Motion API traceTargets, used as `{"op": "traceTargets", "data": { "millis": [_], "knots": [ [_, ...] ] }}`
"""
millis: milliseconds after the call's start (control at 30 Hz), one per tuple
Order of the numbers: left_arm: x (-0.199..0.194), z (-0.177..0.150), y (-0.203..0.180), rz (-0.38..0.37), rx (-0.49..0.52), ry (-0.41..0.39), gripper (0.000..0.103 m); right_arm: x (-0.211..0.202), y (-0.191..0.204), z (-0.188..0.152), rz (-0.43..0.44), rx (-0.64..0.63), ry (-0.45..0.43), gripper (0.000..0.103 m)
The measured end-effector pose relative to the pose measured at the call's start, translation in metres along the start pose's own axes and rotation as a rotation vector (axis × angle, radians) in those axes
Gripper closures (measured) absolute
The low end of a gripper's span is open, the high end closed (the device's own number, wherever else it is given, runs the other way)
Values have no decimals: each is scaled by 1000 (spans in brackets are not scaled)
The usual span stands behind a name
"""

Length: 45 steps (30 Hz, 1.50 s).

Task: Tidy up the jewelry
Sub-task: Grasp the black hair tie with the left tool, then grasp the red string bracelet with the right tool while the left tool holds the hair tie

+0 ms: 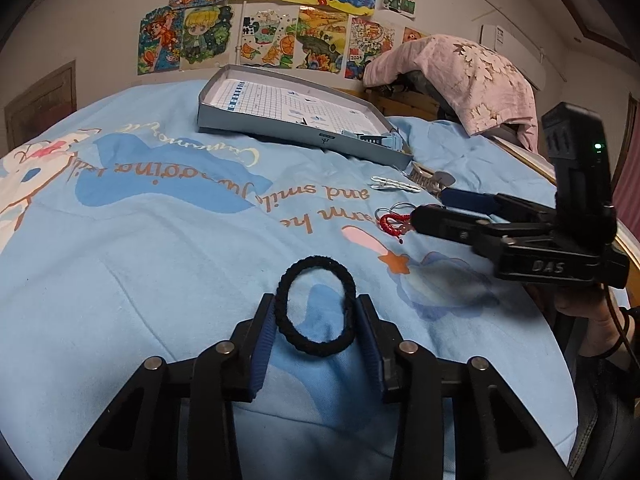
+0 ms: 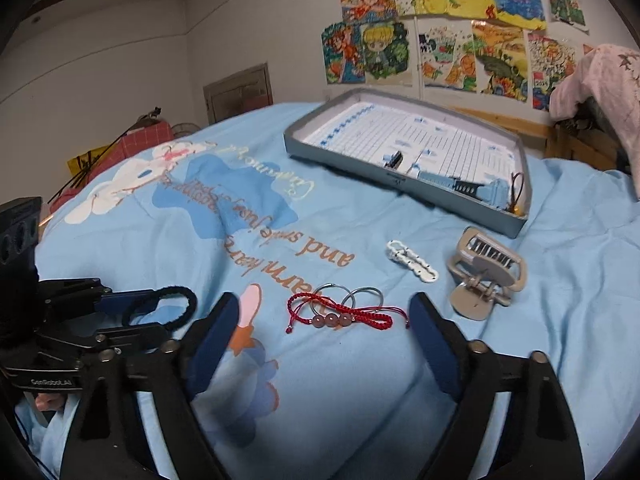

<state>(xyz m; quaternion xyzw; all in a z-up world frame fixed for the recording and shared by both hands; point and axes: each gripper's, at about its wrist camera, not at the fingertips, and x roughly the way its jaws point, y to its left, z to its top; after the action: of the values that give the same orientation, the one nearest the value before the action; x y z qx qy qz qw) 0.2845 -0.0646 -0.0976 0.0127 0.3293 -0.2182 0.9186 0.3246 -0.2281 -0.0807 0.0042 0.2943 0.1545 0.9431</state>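
Observation:
A black hair tie lies on the blue bedspread between the fingers of my left gripper, whose pads touch its sides; it also shows in the right wrist view. My right gripper is open around a red cord bracelet with beads and two silver hoop rings. A white hair clip and a grey claw clip lie beyond. A grey tray holds a blue watch and small items.
The bed has a blue printed cover. A pink cloth drapes over furniture at the far right. Drawings hang on the wall. The right gripper's body shows in the left wrist view.

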Motion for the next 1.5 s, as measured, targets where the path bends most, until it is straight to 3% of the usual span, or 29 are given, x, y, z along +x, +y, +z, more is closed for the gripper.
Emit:
{"op": "traceTargets", "data": {
  "millis": [133, 333, 500, 567, 933, 1233, 1500],
  "knots": [
    [9, 6, 1, -1, -13, 3, 80, 14, 0, 0, -3, 0, 32, 31],
    [25, 15, 6, -14, -46, 5, 90, 30, 2, -5, 1, 5, 76, 45],
    [35, 11, 6, -17, -58, 15, 92, 35, 2, -7, 11, 9, 94, 56],
    [36, 8, 4, -10, -54, 16, 92, 37, 1, -8, 13, 13, 101, 65],
    [24, -5, 4, 7, -58, -41, 93, 34, 2, -10, 29, 6, 106, 96],
    [13, -1, 4, 13, -65, -80, 97, 23, 8, -9, 18, -38, 55, 97],
    [-2, 33, -12, 34, 6, -89, 97, -3, 2, -3, 9, -35, -34, 97]
  ]
}}
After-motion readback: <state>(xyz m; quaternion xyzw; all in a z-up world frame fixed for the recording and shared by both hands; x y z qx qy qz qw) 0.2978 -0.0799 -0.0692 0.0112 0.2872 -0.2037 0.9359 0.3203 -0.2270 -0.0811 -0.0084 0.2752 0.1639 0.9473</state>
